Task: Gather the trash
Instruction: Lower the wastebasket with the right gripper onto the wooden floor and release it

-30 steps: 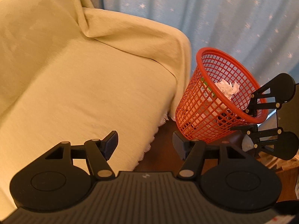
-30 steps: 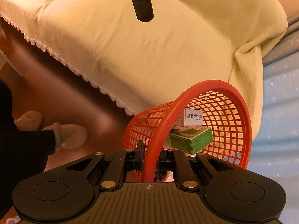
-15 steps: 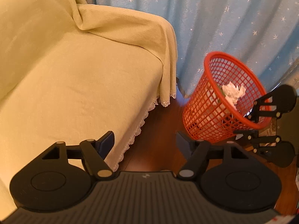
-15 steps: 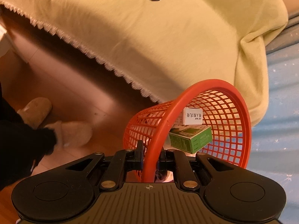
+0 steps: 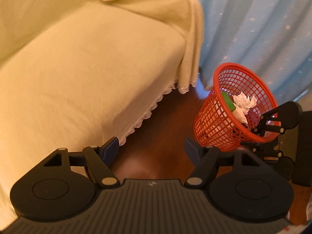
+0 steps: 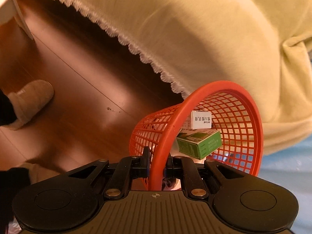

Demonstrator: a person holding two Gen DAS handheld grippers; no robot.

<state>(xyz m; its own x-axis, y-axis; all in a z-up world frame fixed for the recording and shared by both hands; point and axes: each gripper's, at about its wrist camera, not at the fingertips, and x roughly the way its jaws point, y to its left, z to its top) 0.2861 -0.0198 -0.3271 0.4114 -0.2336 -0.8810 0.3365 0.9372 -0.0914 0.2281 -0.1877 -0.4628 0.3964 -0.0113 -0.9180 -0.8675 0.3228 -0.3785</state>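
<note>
A dark wooden floor (image 6: pixel 78 89) carried the scene, its boards running under the lace-edged cream cover (image 5: pixel 93 62) of a sofa. A tan slipper (image 6: pixel 31 101) rested flat on the boards, well apart from the sofa. Whether the red mesh basket (image 5: pixel 234 113) touched the floor could not be told.

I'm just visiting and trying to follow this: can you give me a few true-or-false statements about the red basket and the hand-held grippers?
1. The right hand-held gripper clamps the red basket by its rim. True.
2. The basket is empty. False: it holds a green box, a white box and crumpled paper.
3. The left hand-held gripper holds nothing. True; its jaws have just been opening.
4. The basket rests on the yellow-covered sofa. False: it is over the wooden floor.
</note>
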